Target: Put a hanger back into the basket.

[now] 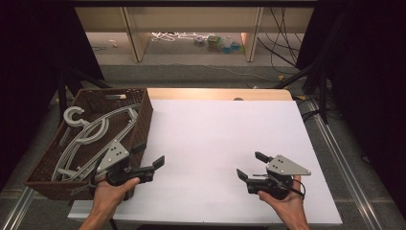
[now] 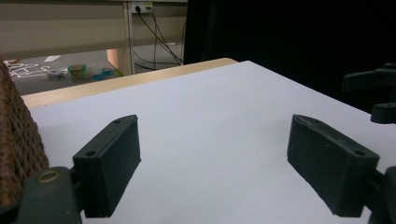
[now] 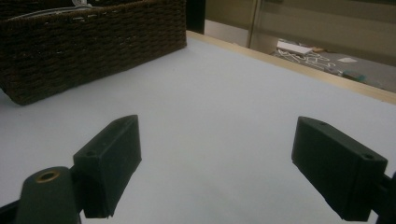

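Observation:
A brown wicker basket (image 1: 139, 120) stands at the table's left edge and holds several grey plastic hangers (image 1: 91, 134). Just right of the basket's near corner, a hand holds my left gripper (image 1: 149, 155) open over the white tabletop (image 1: 215, 134), nothing between its jaws. My right gripper (image 1: 251, 165) is also held open and empty near the front right, jaws pointing left. In the left gripper view, the left gripper (image 2: 219, 168) is wide open above bare table, with the basket (image 2: 14, 140) at the left edge. The right gripper (image 3: 222, 168) faces the basket (image 3: 93, 42) from across the table.
The other gripper (image 2: 373, 88) shows at the far right of the left gripper view. A wooden strip (image 1: 215, 93) edges the table's far side. Beyond it are a floor with cables (image 1: 282, 48) and small items. Metal rails (image 1: 344, 158) run along the right side.

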The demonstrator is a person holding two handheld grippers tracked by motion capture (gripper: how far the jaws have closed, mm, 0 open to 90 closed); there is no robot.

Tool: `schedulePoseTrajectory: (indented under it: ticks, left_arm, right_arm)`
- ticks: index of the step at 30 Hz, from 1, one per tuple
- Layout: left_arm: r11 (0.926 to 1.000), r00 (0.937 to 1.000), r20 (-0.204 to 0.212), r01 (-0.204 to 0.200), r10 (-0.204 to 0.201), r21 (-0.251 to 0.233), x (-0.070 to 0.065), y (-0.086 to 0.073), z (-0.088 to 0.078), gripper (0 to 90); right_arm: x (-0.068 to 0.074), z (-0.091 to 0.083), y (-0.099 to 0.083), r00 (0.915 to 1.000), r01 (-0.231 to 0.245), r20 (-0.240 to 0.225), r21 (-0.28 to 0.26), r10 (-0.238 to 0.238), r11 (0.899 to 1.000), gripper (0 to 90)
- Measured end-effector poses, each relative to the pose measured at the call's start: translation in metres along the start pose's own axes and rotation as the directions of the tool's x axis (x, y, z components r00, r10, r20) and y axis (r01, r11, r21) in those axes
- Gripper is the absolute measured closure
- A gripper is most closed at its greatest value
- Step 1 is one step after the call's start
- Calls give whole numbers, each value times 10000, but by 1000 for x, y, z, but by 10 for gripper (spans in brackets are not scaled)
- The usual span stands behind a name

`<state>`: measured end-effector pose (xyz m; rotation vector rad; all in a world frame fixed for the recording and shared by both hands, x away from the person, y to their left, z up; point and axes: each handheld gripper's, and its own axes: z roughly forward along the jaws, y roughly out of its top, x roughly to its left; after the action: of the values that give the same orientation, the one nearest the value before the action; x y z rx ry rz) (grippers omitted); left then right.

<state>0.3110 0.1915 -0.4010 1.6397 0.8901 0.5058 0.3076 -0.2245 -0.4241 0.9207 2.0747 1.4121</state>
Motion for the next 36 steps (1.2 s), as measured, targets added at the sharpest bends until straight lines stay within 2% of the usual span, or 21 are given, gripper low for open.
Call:
schedulePoseTrajectory:
  ticks: [1, 3, 4, 6, 9, 11, 12, 13, 14, 15, 16, 17, 18, 19, 20, 23, 25, 30, 32, 36]
  left_arm:
    - [10000, 10000, 5, 44, -44, -47, -1, -3, 0, 169]
    - [9999, 10000, -26, 56, -56, -94, -2, -7, -1, 171]
    - [9999, 10000, -27, 51, -51, -108, -3, -10, -1, 173]
    - [9998, 10000, -28, -40, 40, -174, -5, -15, -1, 173]
    - [9999, 10000, 13, -88, 88, -98, -8, -24, -1, 173]
    - [9996, 9998, -42, -215, 215, -172, -8, -29, -1, 174]
    - [9989, 9989, -177, -433, 430, -165, -9, -33, -3, 175]
    - [9985, 9986, -169, -509, 505, -209, -10, -35, -3, 176]
    - [9987, 9987, -173, -485, 483, -151, -10, -37, -4, 176]
    - [9989, 9989, -137, -442, 440, -123, -11, -38, -5, 176]
    - [9992, 9992, -114, -377, 375, -120, -12, -39, -5, 176]
    - [9989, 9991, 0, -427, 427, -199, -12, -40, -5, 175]
    - [9987, 9987, -74, -500, 499, -114, -13, -40, -7, 176]
    - [9986, 9986, -25, -525, 525, -84, -13, -41, -8, 175]
    - [9988, 9988, 55, -483, 483, -80, -14, -41, -8, 176]
    - [9983, 9981, 204, -573, 576, -133, -15, -42, -6, 175]
    - [9982, 9983, 184, -552, 556, -248, -15, -41, -6, 175]
    - [9988, 9993, 50, -356, 357, -322, -11, -40, -7, 175]
    - [9987, 9995, 117, -294, 299, -414, -10, -40, -6, 175]
    - [9990, 9996, 60, -292, 294, -333, -10, -40, -7, 176]
  right_arm:
    - [0, 1, 0, 9998, 165, 75, -146, -164, 9998, 166]
    - [1, 2, 0, 9999, 146, -4, -222, -146, 9996, 166]
    - [3, 0, 0, 10000, 27, -57, -1, -27, 10000, 166]
    - [3, 1, -1, 9997, 218, 59, -192, -217, 9996, 165]
    - [6, 1, -2, 9999, 131, 52, -146, -131, 9998, 164]
    - [9, -1, -4, 10000, 24, -15, -175, -25, 9998, 163]
    - [9, -1, -5, 9999, 121, -8, -254, -121, 9996, 163]
    - [12, -4, -6, 10000, 17, 67, -183, -16, 9998, 162]
    - [13, -3, -8, 10000, 83, 56, -482, -81, 9988, 162]
    - [14, -6, -8, 9999, 100, 34, -363, -99, 9993, 162]
    - [15, -7, -9, 9999, 133, 47, -341, -132, 9993, 162]
    - [17, -8, -10, 9999, -75, -108, -301, 72, 9995, 162]
    - [17, -10, -11, 10000, 2, -31, -256, -2, 9997, 162]
    - [17, -10, -12, 9999, 134, 59, -473, -131, 9988, 162]
    - [19, -11, -12, 10000, -76, -11, -362, 75, 9993, 162]
    - [21, -14, -14, 9998, -143, -167, -286, 138, 9995, 162]
    - [21, -12, -14, 10000, 71, -11, -451, -72, 9990, 162]
    - [22, -12, -14, 9999, -38, -99, -378, 34, 9993, 162]
    - [22, -11, -14, 9998, -46, -196, -370, 39, 9993, 162]
    - [22, -11, -14, 9998, -39, -219, -367, 31, 9993, 162]
